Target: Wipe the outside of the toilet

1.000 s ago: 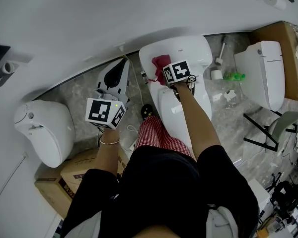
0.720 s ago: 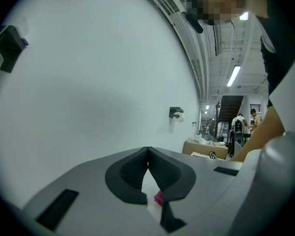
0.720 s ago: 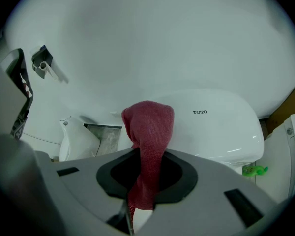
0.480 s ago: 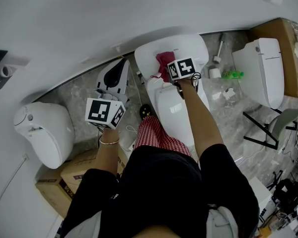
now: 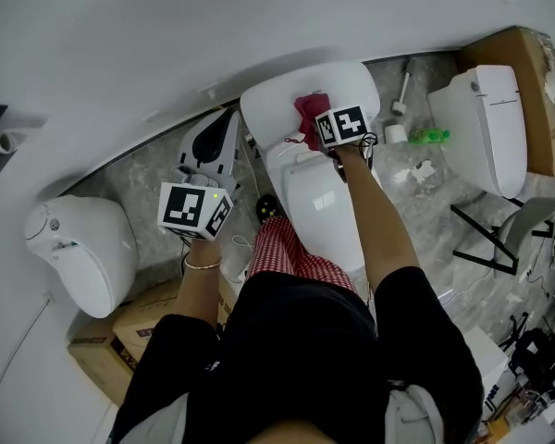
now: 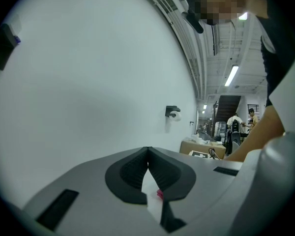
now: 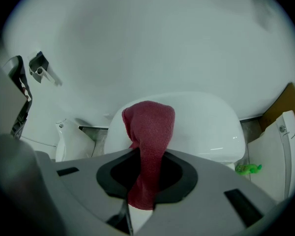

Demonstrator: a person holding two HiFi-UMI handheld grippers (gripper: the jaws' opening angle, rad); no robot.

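Right gripper (image 7: 146, 176): clamped on red cloth (image 7: 150, 127)
Red cloth: lying on toilet tank lid (image 7: 206, 122)
Left gripper (image 6: 147, 154): jaws together, empty, facing wall (image 6: 88, 82)

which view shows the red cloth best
Right gripper view: the red cloth fills the centre, clamped in the right gripper over the toilet. Head view shows it small, beside the marker cube. Left gripper view faces the wall.

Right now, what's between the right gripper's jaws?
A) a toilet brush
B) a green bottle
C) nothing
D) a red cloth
D: in the right gripper view, the right gripper has its jaws closed on the red cloth, and the cloth's free end is bunched against the top of the white toilet.
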